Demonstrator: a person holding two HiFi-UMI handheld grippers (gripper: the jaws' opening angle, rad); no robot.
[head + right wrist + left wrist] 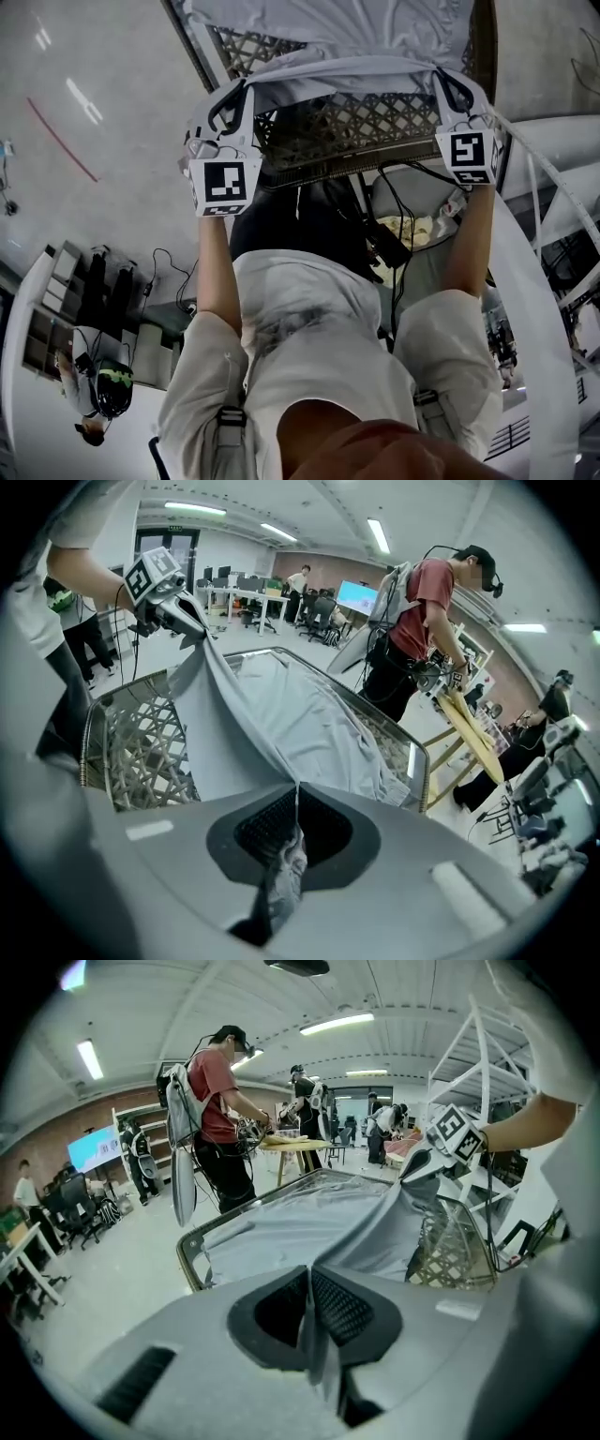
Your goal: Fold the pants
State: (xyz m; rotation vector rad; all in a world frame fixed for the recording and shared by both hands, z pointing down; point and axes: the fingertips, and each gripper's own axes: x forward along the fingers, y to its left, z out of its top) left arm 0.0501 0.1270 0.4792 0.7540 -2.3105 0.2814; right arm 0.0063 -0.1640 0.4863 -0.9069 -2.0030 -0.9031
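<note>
The left claw (309, 1314) is pinched shut on a thin fold of the grey pants (281, 1227). The cloth runs edge-on between its ribbed black pads and out ahead of it. The right claw (289, 836) is likewise clamped on the pants, with a crumpled bunch of cloth caught between its pads and trailing just behind them.

Both claws are raised above the near side of the desk (361, 127), whose top is an open lattice inside a metal rim. In the head view the person's forearms reach out to them, one on each side, each claw showing its marker cube.

Between the two claws the held edge of the pants is pulled taut into a straight band, about level from one to the other. From that band the cloth slopes down and away ahead of the claws. The rest of it lies spread over the far part of the desk and reaches towards the far rim. Below the band, on the side nearer the person, the lattice shows through.

Beyond the desk, ahead of both claws, a person in a red shirt (422, 602) stands at a wooden table (295, 1144).
</note>
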